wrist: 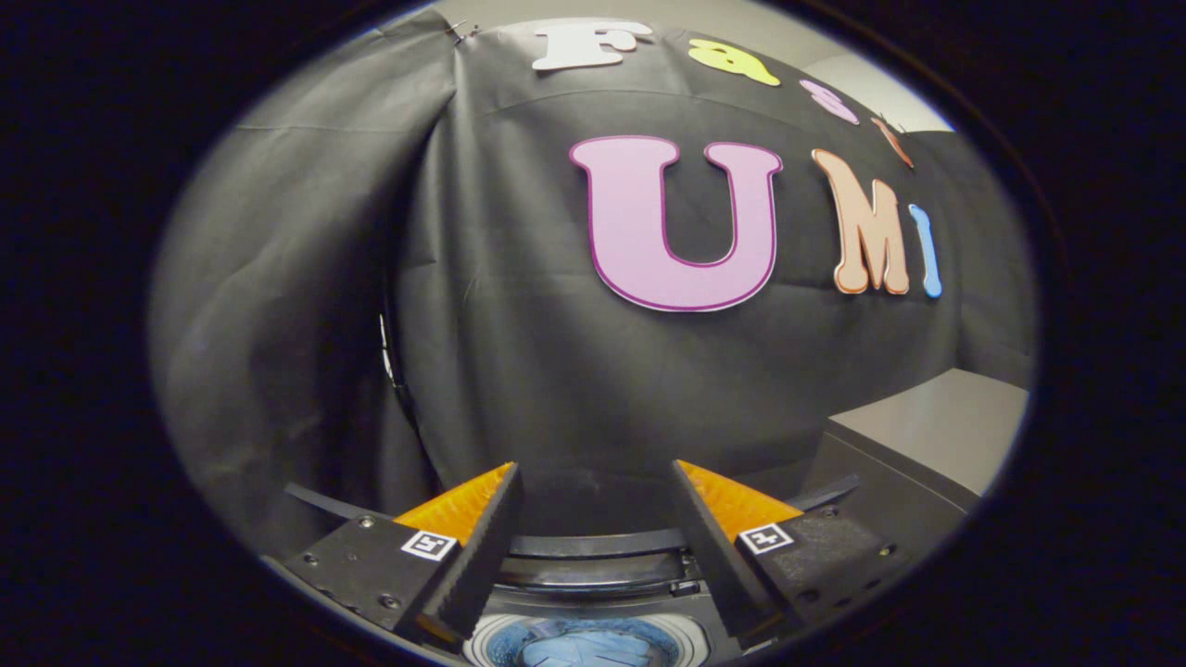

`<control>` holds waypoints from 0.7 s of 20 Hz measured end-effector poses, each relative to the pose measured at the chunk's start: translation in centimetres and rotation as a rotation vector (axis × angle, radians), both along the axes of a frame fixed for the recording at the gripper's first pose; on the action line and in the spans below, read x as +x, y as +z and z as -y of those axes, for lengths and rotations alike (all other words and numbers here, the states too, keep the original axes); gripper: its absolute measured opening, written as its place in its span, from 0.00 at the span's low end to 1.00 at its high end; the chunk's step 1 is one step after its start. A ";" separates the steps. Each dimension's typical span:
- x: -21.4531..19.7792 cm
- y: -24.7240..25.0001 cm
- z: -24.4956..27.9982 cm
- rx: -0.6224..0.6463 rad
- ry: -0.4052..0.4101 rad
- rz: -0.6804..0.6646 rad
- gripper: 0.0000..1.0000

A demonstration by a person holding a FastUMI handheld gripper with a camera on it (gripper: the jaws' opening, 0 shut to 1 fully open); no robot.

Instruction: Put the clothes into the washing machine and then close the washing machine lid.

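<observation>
So here we've got the gripper held up high and pointing at the black cloth wall of the booth. Its two fingers are spread well apart with nothing between them, so we're released and not carrying anything.

The washing machine sits low down, right under and between the fingers. We're looking into its round opening from above: there's a pale ring around the drum, and inside it we can see something blue, which looks like the clothes lying in the drum. It's a small slice of the view, so we can't tell how many pieces there are or how they're folded.

Just behind the opening there's a dark curved band with a shiny panel under it, running from one finger to the other. That looks like the lid standing open, though we can't be fully sure from this angle.

Off to the right, beyond the right finger, there's a grey box with a flat top, standing against the cloth wall.
</observation>
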State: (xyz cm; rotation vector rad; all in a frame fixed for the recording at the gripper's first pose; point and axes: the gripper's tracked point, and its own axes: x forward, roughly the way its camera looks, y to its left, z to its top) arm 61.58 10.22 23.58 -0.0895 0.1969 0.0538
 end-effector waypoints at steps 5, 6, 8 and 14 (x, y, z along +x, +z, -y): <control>-0.5 -0.2 0.1 -0.001 0.003 0.009 0.95; -0.6 -0.2 0.1 -0.001 0.007 0.015 0.95; -1.0 -0.2 0.2 0.006 0.005 0.019 0.96; -1.7 -0.6 0.5 0.000 0.010 0.006 0.96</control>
